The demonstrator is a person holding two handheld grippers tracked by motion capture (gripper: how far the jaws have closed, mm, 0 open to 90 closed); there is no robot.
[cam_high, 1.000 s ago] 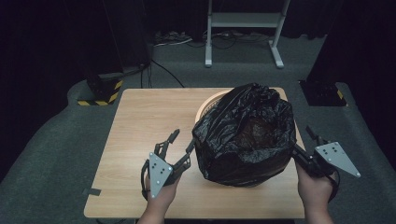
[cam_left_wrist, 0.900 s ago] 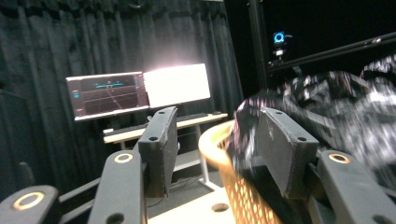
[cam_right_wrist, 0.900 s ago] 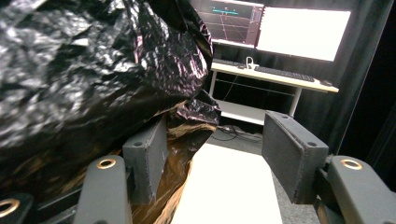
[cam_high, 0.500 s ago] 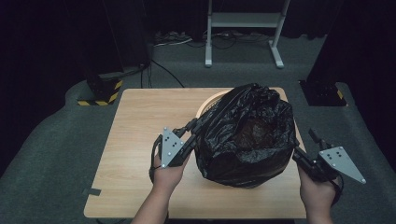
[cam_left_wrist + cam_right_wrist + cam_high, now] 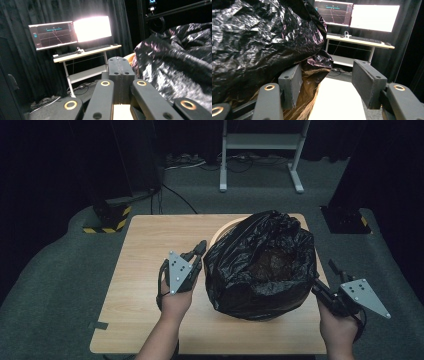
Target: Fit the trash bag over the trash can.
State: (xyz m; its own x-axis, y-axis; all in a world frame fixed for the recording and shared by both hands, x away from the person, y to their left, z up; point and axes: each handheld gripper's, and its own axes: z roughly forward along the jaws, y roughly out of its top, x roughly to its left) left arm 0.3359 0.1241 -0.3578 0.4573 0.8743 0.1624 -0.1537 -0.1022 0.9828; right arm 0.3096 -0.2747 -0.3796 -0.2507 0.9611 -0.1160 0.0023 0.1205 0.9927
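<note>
Black bin bag [image 5: 262,262] between hand-held grippers, left hand-held gripper [image 5: 200,249] closed empty beside it, right hand-held gripper [image 5: 320,287] apart at its edge

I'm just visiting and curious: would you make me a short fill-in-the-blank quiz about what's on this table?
1. The crinkled bag lining the round container is ____ in colour.
2. The left tongs have their jaws ____.
3. The right tongs have their jaws ____.
4. The table top looks made of ____.

Missing words: black; shut; open; wood

Black curtains [image 5: 22,15] surround grey carpet [image 5: 60,285], a white desk [image 5: 87,51] and two monitors [image 5: 72,31].
</note>
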